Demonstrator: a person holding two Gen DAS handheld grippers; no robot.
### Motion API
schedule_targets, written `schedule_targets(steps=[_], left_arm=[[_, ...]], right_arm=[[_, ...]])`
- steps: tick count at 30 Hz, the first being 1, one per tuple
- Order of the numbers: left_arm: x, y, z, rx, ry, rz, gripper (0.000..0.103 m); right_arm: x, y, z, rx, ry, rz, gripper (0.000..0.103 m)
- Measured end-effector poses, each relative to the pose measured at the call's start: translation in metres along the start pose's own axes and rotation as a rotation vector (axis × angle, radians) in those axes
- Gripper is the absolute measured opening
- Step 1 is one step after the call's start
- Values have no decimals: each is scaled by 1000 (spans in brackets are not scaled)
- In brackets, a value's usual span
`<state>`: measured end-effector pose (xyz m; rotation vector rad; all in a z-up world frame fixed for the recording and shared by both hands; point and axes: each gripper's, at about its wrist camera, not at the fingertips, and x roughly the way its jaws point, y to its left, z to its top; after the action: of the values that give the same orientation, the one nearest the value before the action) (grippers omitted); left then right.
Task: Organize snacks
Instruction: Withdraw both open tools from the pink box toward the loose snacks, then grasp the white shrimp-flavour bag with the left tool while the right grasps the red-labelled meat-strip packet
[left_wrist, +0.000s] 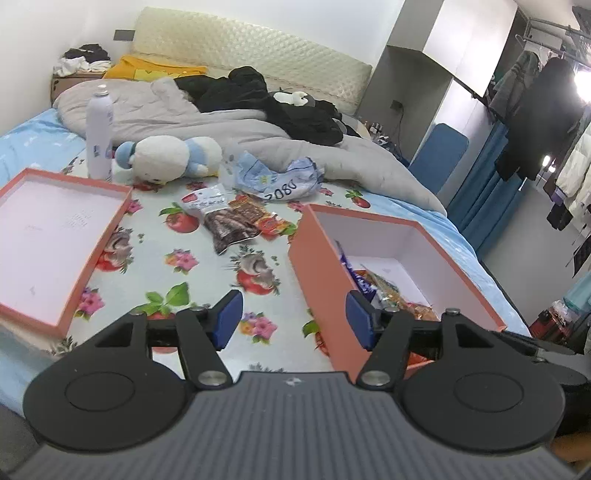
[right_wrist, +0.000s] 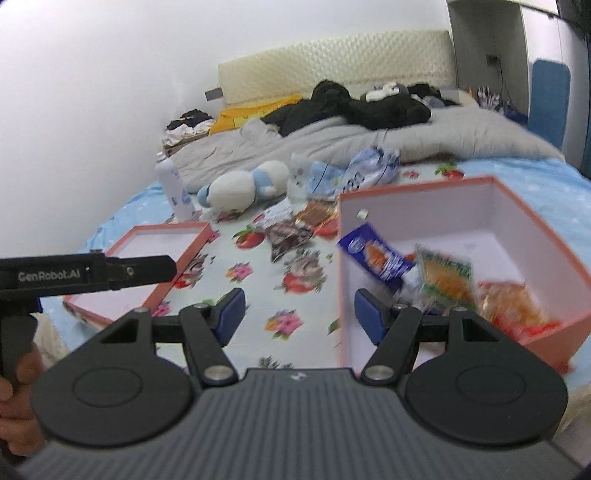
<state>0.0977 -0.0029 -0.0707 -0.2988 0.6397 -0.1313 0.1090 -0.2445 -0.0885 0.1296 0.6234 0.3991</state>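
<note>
Both hand-held grippers, left (left_wrist: 293, 319) and right (right_wrist: 299, 314), are spread wide with nothing in them. A few snacks already sit in the orange box (right_wrist: 546, 236); two packets (left_wrist: 231, 221) lie mid-bed. Best bet: pinch the top packet's edge, not the sheet.

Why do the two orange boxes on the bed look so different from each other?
The orange box on the right has tall walls; the orange tray on the left, likely its lid, is shallow. The box holds snack packets, while the tray shows only its bare white bottom. The box sits beside the loose snacks on its right, the tray on their left. Both are orange outside, white inside, open on top.
</note>
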Motion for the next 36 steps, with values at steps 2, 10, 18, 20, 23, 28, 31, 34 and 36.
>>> schedule_targets(steps=[2, 10, 18, 20, 23, 28, 31, 34, 36], left_arm=[[-3, 9, -7, -12, 4, 6, 68], [11, 37, -17, -79, 31, 6, 74], [64, 57, -1, -88, 69, 13, 79], [78, 64, 8, -97, 63, 26, 79], [105, 73, 24, -106, 58, 25, 79], [155, 86, 49, -140, 37, 23, 79], [186, 92, 63, -152, 28, 25, 78], [222, 99, 74, -194, 58, 6, 78], [243, 103, 80, -217, 71, 12, 78]], right_arm=[[-1, 7, -6, -1, 13, 3, 67], [7, 18, -4, -41, 43, 18, 67], [39, -1, 29, -75, 39, 14, 68], [51, -9, 46, -79, 40, 4, 68], [71, -14, 74, -153, 31, 29, 68], [128, -22, 125, -267, 85, 62, 68], [169, -23, 158, -310, 136, 97, 73], [222, -17, 187, -374, 203, 105, 75], [257, -12, 197, -424, 265, 110, 75]])
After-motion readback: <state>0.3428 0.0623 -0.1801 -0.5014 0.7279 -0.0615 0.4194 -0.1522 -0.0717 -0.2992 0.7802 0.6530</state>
